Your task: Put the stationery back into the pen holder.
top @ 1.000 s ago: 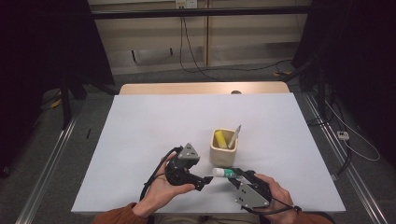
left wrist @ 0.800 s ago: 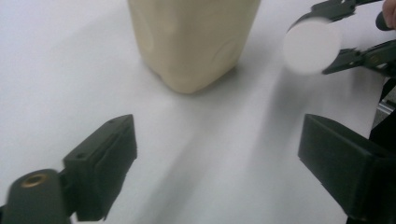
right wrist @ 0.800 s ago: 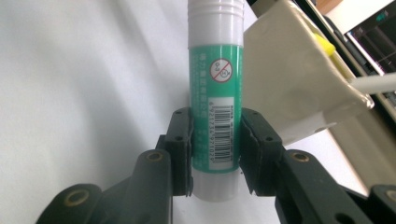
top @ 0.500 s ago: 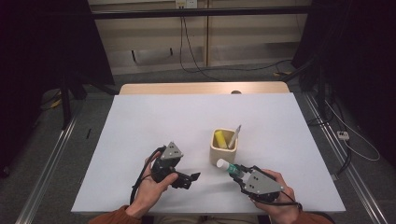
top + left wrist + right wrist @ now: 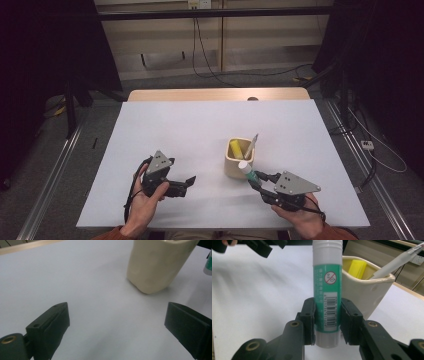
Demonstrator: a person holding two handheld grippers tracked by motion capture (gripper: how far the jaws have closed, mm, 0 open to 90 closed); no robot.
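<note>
A glue stick with a green label and white cap stands upright between my right gripper's jaws, which are shut on its lower body. In the high view this glue stick is just in front of the cream cup, with the right gripper pointing left toward it. The cup holds a yellow block and a white pen. My left gripper lies left of the cup; its jaws have just been opening and stand open with nothing between them, facing the cup.
The white table spreads out beyond and to the left of the cup. A wooden strip runs along its far edge. The floor beyond holds cables and dark stands.
The left gripper has drawn away to the left from the glue stick and its jaws now stand wider. The right gripper has carried the glue stick slightly up toward the cup.
</note>
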